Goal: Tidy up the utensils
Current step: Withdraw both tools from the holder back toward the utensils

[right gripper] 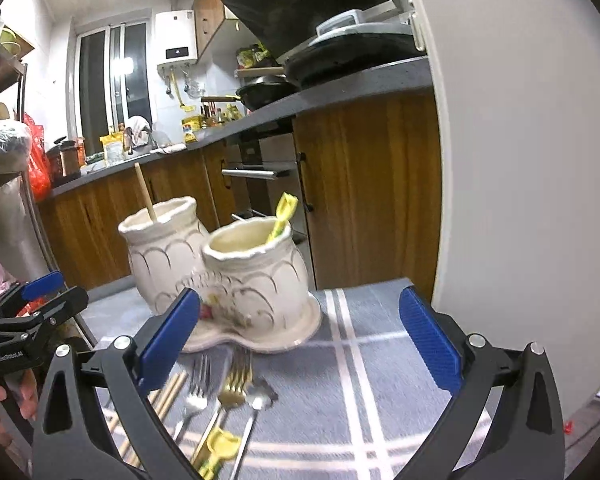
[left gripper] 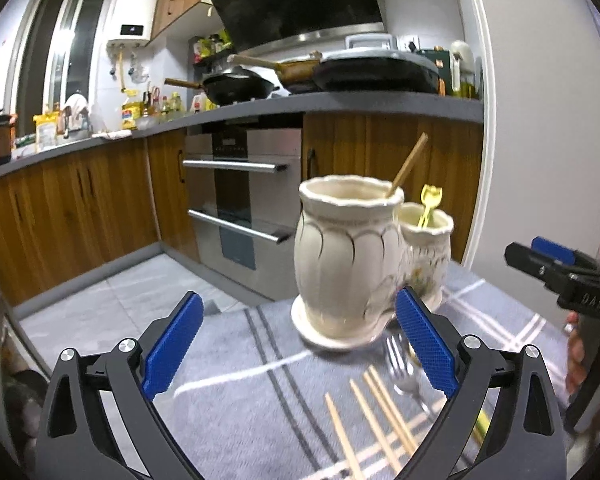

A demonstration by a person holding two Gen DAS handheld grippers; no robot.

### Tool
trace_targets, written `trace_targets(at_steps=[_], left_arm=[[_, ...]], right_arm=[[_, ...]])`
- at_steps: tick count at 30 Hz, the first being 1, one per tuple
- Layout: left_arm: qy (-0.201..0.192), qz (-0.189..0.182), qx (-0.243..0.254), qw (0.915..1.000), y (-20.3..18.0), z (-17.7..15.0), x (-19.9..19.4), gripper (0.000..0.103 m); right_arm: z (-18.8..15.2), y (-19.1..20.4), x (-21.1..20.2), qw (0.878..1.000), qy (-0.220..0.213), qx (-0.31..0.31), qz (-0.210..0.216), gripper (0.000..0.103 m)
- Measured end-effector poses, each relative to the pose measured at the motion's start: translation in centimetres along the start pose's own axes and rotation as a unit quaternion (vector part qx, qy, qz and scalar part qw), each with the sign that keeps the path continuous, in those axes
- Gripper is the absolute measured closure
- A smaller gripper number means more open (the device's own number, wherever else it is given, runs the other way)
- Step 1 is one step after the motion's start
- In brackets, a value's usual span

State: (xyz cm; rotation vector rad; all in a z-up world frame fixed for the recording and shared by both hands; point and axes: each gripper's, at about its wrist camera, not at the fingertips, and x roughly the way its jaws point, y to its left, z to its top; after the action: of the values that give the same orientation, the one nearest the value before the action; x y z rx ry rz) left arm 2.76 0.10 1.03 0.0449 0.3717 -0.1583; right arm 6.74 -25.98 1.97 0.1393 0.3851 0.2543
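The left gripper (left gripper: 298, 344) has its jaws wide apart and holds nothing, and the right gripper (right gripper: 300, 344) is the same: jaws apart, empty, above the cloth (right gripper: 380, 392). Just beyond the left jaws lie some chopsticks (left gripper: 374, 412) and a fork (left gripper: 402, 372) on the cloth, and behind them stands the double holder (left gripper: 348, 256), which is two cream pots on one base. The tall pot already contains a wooden stick (left gripper: 410, 164), and the small pot (left gripper: 428, 240) contains a yellow utensil (left gripper: 430, 200). So I judge that the sorting is partly done, and the step now is to choose the next piece from the cloth. The next move calls for lowering one gripper over a single thin utensil, closing on its handle, and lifting it up to the correct pot without knocking the holder. The right wrist view shows more of the loose pile: two forks, one silver (right gripper: 196, 384) and one golden (right gripper: 236, 376), a spoon (right gripper: 256, 404) and a yellow piece (right gripper: 220, 444) near the bottom edge. The left wrist view hides most of these behind its right finger, but it shows the chopsticks more clearly.
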Motion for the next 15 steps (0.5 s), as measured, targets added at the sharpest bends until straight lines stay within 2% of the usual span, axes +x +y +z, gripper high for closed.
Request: trace_targets(at_steps=[6, 9, 15], left_arm=[[0.035, -0.001, -0.003, 0.9994, 0.2, -1.1, 0.0, 0.007], [0.053, 0.003, -0.003, 0.9986, 0.4, -1.6, 0.1, 0.007], [0.103, -0.003, -0.015, 0.9946, 1.0, -2.4, 0.7, 0.007]], right_arm=[[-1.2, -0.4, -0.4, 1.000, 0.028, -0.004, -0.005, 0.005], [-1.4, -0.8, -1.0, 1.000, 0.028, 0.011, -0.002, 0.005], [-1.9, -0.7, -0.8, 0.998, 0.057, 0.021, 0.008, 0.005]])
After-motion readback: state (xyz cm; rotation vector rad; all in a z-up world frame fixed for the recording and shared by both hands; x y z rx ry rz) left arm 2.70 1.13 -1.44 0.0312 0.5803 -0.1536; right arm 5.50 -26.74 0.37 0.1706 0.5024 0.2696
